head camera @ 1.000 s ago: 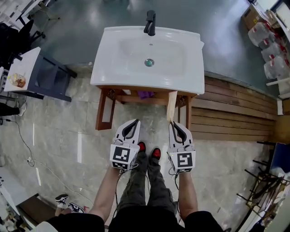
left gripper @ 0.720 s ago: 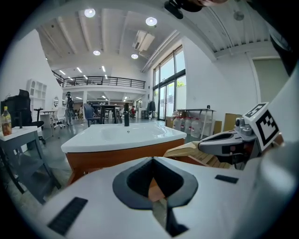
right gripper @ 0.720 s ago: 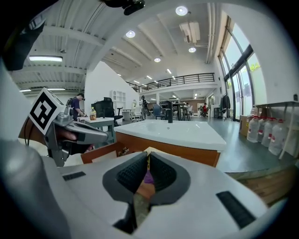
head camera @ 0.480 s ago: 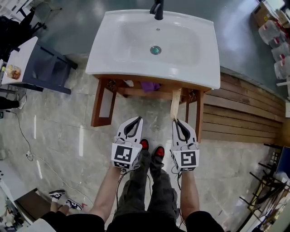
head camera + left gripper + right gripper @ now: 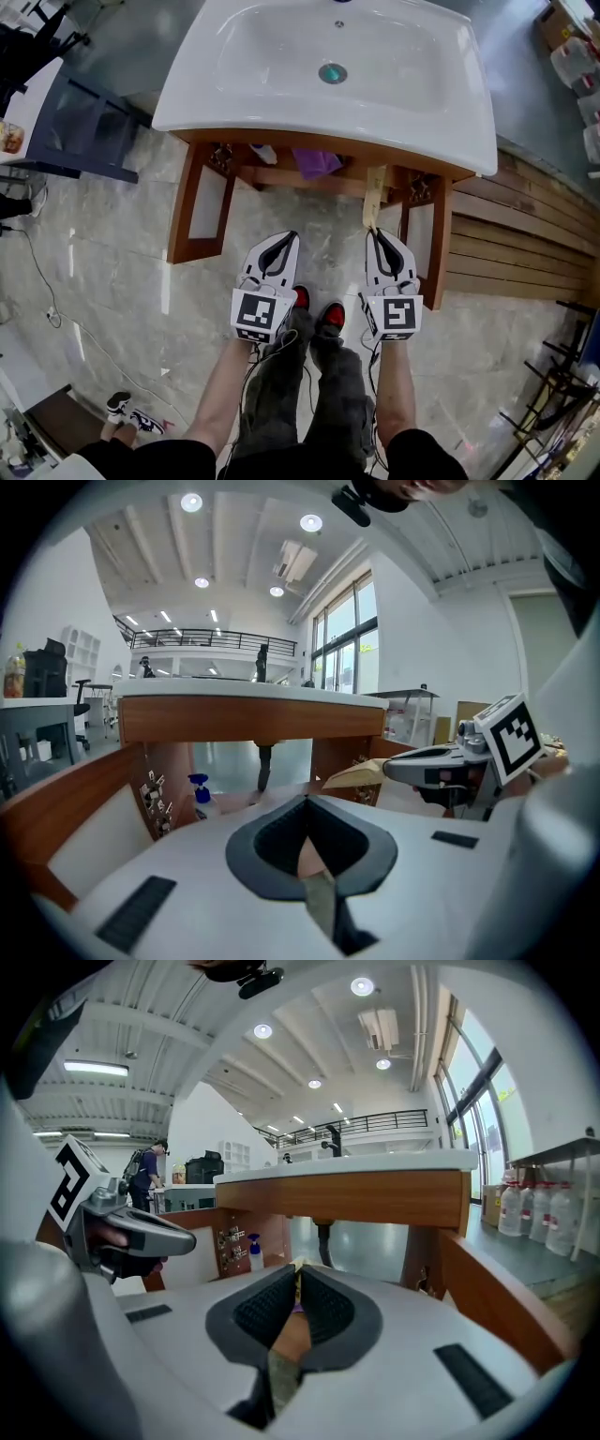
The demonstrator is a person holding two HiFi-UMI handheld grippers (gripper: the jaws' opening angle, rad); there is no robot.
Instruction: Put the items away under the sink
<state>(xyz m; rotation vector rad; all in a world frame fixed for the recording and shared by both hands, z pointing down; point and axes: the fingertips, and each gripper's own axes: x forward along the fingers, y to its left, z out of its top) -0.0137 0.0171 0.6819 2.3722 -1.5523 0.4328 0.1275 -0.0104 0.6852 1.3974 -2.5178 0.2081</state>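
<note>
While the right gripper (image 5: 375, 232) pinches the thin flat tan paper piece (image 5: 375, 192), go low and slide it under the white wooden-legged sink (image 5: 319, 127); the left gripper (image 5: 291, 237) is closed, empty.

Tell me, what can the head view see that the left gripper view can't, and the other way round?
Only the head view: the sink's drain, the person's red shoes and a purple thing under the sink.
Only the left gripper view: ceiling lights and a balcony railing far behind.
Both: the right gripper, shut on a tan flat piece, and the wooden sink stand.
</note>
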